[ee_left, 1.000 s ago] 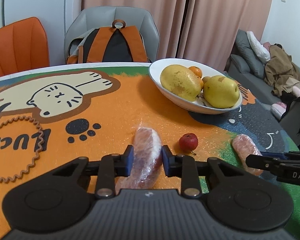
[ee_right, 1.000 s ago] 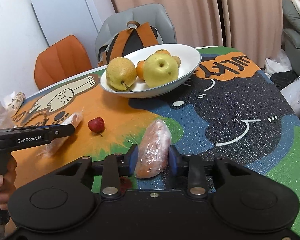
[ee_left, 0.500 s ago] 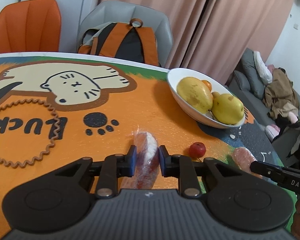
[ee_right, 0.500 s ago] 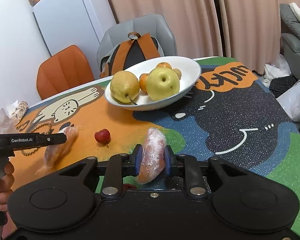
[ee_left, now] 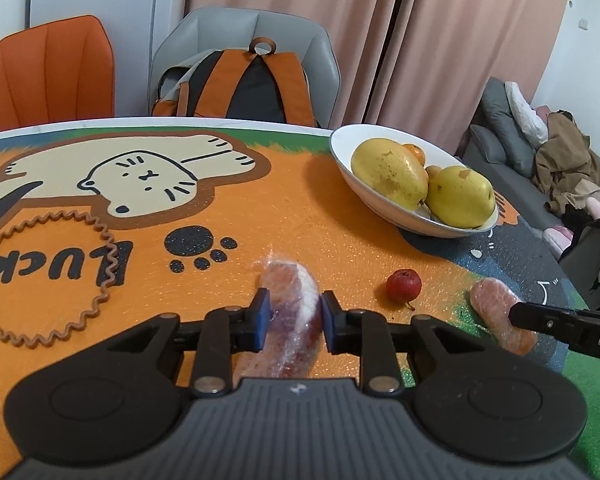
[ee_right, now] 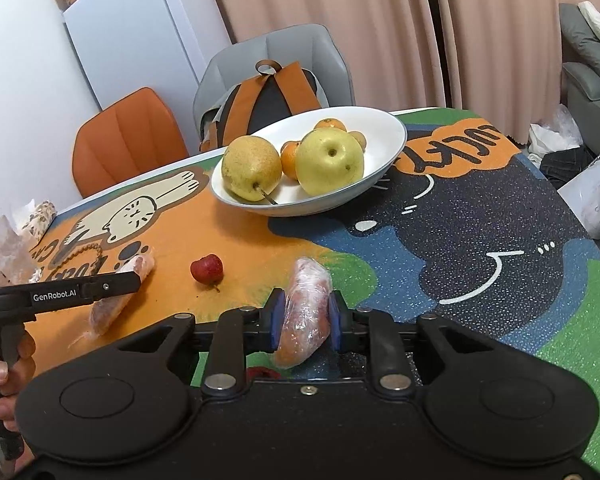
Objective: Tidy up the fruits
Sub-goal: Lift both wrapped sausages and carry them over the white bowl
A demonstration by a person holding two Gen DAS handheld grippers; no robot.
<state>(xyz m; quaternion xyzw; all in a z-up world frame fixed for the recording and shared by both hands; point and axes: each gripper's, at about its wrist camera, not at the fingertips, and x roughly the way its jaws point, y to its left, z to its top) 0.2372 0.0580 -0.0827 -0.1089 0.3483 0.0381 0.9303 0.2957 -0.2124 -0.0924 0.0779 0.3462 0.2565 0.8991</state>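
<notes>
While both views looked across the patterned desk (ee_left: 308,216) to the white bowl (ee_left: 342,152), each showed something the other lacked. Only the left wrist view took in the grey sofa (ee_left: 500,152) piled with clothes beyond the bowl. Only the right wrist view took in the white fridge (ee_right: 140,40) behind it, the crumpled bags (ee_right: 8,248) at the desk's far end from the bowl, and a person's hand (ee_right: 4,376) around the left tool's handle.

The left tool (ee_left: 294,316) stood nearly closed, its blue pads against the sides of a pinkish wrapped piece (ee_left: 296,296) that lay on the orange part of the desk, nearer the camera than the bowl. Its jaws had just been opening a little, with that piece between them. The right tool (ee_right: 305,318) was clamped tight on an orange wrapped piece (ee_right: 306,304), also on the near side of the bowl. A small red fruit (ee_left: 404,285) sat on the desk between the two pieces, apart from both and short of the bowl.

Two yellow pears (ee_right: 252,168) filled the bowl's front; the oranges (ee_right: 290,158) behind them were mostly hidden. Each tool's body cut off the near end of its wrapped piece. Something red (ee_right: 262,372) showed under the right tool's body, too little of it to identify. Whether either piece was lifted off the desk could not be told.
</notes>
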